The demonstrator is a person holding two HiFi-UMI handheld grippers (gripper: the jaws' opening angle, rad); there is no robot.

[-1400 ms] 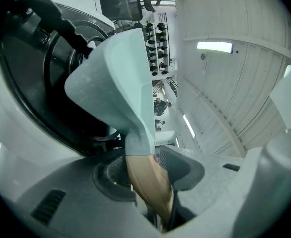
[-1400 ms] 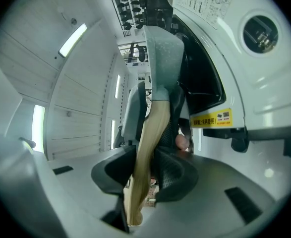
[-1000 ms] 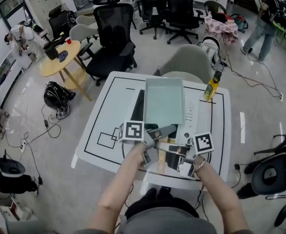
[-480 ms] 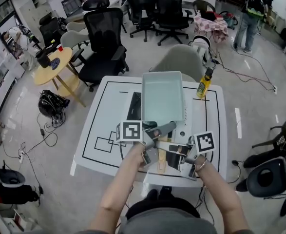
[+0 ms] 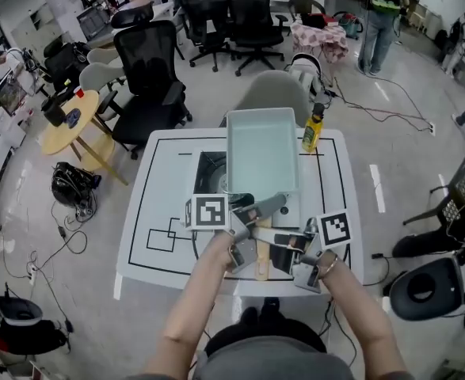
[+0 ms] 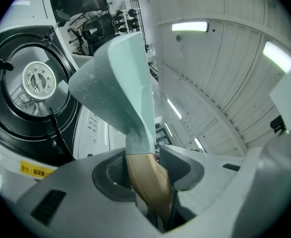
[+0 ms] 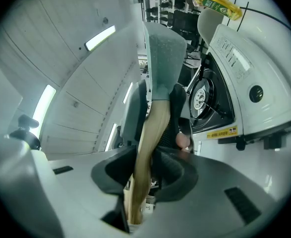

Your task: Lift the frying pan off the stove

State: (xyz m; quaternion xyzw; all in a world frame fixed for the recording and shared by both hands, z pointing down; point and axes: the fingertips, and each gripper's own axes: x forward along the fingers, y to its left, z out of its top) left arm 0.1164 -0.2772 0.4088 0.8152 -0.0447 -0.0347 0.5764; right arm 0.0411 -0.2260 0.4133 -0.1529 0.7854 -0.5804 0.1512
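A pale green rectangular frying pan (image 5: 262, 158) hangs above the white portable stove (image 5: 310, 212), tilted. Its black burner (image 5: 209, 170) shows uncovered to the pan's left. The pan's wooden handle (image 5: 261, 271) points toward me. My left gripper (image 5: 245, 236) is shut on that handle close to the pan. My right gripper (image 5: 286, 256) is shut on it further back. In the left gripper view the handle (image 6: 147, 185) sits between the jaws of the left gripper (image 6: 150, 177), with the pan (image 6: 118, 81) above the burner (image 6: 38, 81). In the right gripper view the right gripper (image 7: 138, 182) clamps the handle (image 7: 147, 143) under the pan (image 7: 164, 58).
A yellow-green bottle (image 5: 314, 129) stands at the white table's (image 5: 161, 204) far right, next to the pan. A grey chair (image 5: 273, 92) stands behind the table. Office chairs, a round wooden table (image 5: 66, 121) and people are further off.
The head view has shifted. The pan has risen and the burner left of it now shows more. Both grippers still hold the handle.
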